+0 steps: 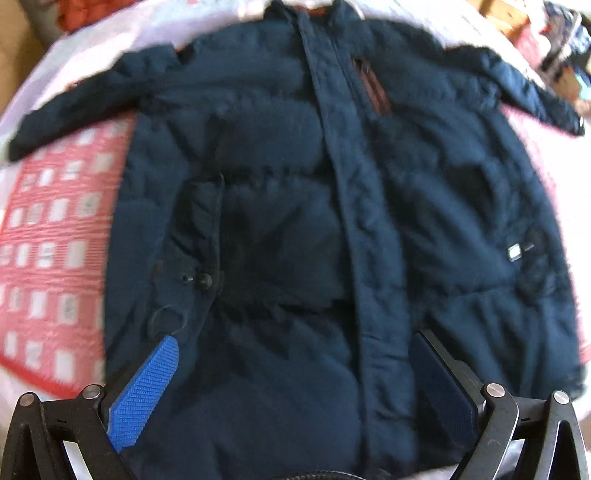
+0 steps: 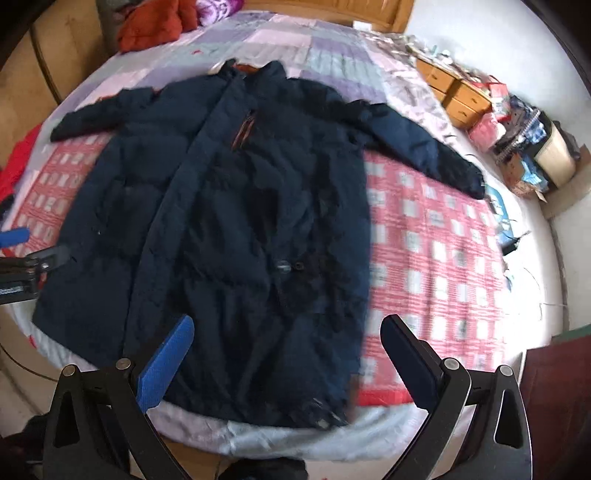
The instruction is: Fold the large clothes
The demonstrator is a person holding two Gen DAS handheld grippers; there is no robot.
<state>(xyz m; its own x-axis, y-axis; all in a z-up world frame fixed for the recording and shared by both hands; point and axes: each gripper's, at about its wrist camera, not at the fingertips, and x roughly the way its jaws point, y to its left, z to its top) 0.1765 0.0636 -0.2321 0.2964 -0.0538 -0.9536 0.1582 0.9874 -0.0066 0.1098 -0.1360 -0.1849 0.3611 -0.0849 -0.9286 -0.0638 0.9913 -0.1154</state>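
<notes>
Right wrist view: a dark navy padded coat (image 2: pixel 221 206) lies spread flat, front side up, on a bed (image 2: pixel 303 48). Its collar points toward the far edge of the bed and its hem reaches the near edge. Both sleeves are stretched out sideways. The coat rests partly on a red and white checked blanket (image 2: pixel 443 251) that covers the near half of the bed; a pale lilac patchwork sheet shows beyond it.

Containers: past the right edge of the bed an open cardboard box (image 2: pixel 532 173) on the floor holds a jumble of packets and papers too blurred to name. Beside it stands a low wooden drawer unit (image 2: pixel 458 96) with clutter on top. A red-orange garment (image 2: pixel 155 26) is heaped at the far left corner of the bed.

The right hand-held gripper (image 2: pixel 284 336) hangs above the coat's hem, fingers spread wide apart, gripping nothing. The left hand-held gripper (image 1: pixel 295 350) in its own view likewise has its fingers wide apart over the lower front of the coat (image 1: pixel 295 206), with nothing between them.

Both views are motion-blurred, so the coat's buttons, pocket flap and small white label are hard to make out. The left wrist view cuts off the hem.
</notes>
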